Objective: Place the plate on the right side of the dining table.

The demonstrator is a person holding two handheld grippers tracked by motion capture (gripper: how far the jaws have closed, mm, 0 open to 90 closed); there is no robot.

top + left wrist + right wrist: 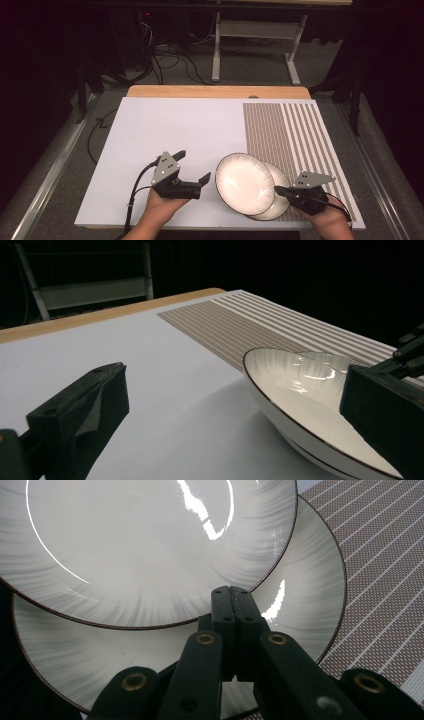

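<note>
Two stacked plates, lower centre-right of the surface (175, 125).
Right tongs (278, 190) closed, tips over the lower plate (278, 205) beside the upper plate (244, 183); left tongs (192, 167) open, empty, just left of them.

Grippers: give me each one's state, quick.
Left gripper: open, empty, beside the top plate.
Right gripper: shut, tips at the top plate's rim over the lower plate; whether they pinch it cannot be told.
</note>
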